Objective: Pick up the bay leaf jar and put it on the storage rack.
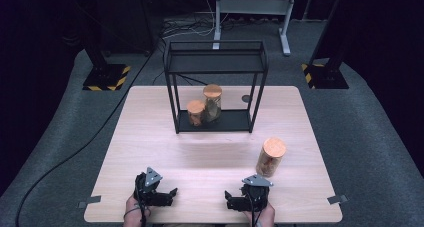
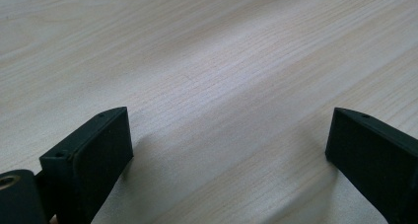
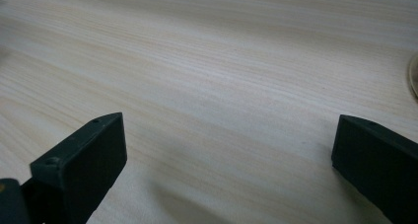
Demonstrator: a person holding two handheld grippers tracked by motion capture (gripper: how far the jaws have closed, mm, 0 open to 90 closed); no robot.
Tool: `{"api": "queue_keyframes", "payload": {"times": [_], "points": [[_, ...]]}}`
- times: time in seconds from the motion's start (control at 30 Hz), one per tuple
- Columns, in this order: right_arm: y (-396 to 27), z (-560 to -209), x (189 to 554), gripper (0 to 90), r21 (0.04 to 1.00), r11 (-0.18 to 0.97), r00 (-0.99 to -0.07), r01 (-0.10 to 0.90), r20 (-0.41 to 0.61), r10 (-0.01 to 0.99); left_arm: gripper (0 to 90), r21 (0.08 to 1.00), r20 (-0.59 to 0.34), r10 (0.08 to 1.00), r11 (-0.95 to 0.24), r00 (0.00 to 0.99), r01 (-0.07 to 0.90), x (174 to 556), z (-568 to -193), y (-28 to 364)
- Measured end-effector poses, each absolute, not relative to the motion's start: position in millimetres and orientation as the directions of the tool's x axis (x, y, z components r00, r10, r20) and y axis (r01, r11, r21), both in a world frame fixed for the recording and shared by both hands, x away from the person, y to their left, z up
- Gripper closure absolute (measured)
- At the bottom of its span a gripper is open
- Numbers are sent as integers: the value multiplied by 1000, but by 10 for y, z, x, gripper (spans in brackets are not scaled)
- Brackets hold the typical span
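Observation:
Two jars with cork lids stand on the bottom shelf of a black wire rack [image 1: 215,60]: a short one [image 1: 195,112] at the left and a taller one [image 1: 212,101] just behind it to the right. A third cork-lidded jar [image 1: 270,156] stands alone on the table's right side. My left gripper [image 1: 167,194] rests near the front edge at the left, open, with bare wood between its jaws [image 2: 229,150]. My right gripper [image 1: 229,199] lies near the front edge just below that lone jar, open as well, nothing between its jaws [image 3: 229,155].
The light wooden table [image 1: 150,137] has a small dark round mark [image 1: 245,98] near its far edge, right of the rack. Beyond the table, cables lie on the grey floor [image 1: 60,152], beside black stands with hazard-striped bases [image 1: 106,77] and a grey metal frame [image 1: 252,9].

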State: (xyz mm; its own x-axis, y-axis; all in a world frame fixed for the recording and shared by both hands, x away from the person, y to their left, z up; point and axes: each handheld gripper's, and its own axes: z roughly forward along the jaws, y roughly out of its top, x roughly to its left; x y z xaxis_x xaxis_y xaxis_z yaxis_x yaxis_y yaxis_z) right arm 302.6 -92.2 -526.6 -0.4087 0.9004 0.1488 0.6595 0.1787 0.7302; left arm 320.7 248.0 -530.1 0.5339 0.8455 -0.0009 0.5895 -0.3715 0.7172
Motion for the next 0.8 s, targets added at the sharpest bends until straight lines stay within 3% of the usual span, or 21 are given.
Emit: {"api": "queue_keyframes", "payload": {"times": [0.3,0.8], "points": [[-965,-5263,2934,0,719,219,-407,660,97,908,32,717,-1,846,-371,533,590,3208,-5301,2480],[-1116,-5237,2840,0,728,191,-374,658,95,923,31,717,-1,846,-371,533,590,3209,-5301,2481]]}}
